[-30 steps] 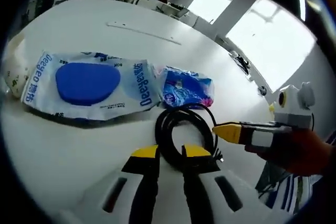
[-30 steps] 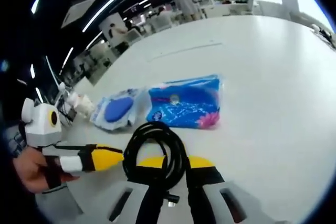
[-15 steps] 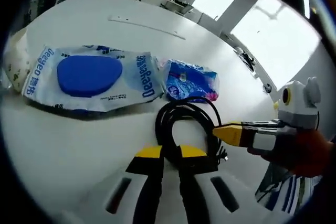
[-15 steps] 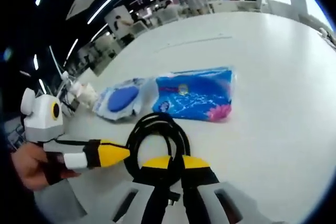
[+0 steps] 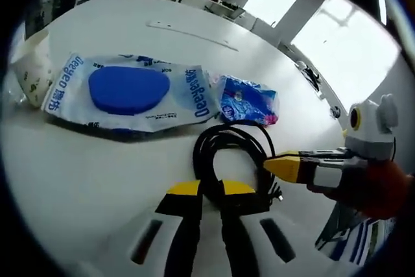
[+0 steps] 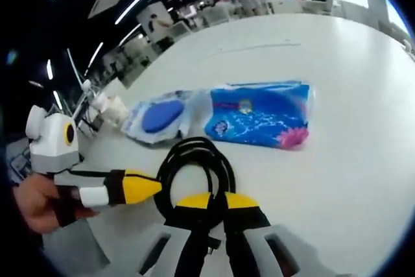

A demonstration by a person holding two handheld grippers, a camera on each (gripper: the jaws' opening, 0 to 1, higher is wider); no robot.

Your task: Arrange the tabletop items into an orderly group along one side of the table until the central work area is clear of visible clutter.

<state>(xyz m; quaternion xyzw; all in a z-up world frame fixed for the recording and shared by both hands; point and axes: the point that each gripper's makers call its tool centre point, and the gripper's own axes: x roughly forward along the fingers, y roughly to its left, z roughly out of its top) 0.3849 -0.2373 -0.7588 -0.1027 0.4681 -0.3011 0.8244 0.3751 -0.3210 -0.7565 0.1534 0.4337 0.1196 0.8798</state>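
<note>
Beyond both tongs the white table (image 5: 78, 180) is lying broad and bare, its far edge well apart from the clutter. The left gripper (image 5: 204, 189) is pinching the near loop of the coiled black cable (image 5: 224, 150), jaws almost together; the right gripper (image 6: 211, 200) is clamping the same coil from its own side. Just past the cable, the wipes pack (image 5: 130, 92) with its blue oval lid and the blue tissue packet (image 5: 246, 100) are sitting side by side. The left gripper view is also catching a crumpled pale bag (image 5: 32, 72) beside the wipes.
</note>
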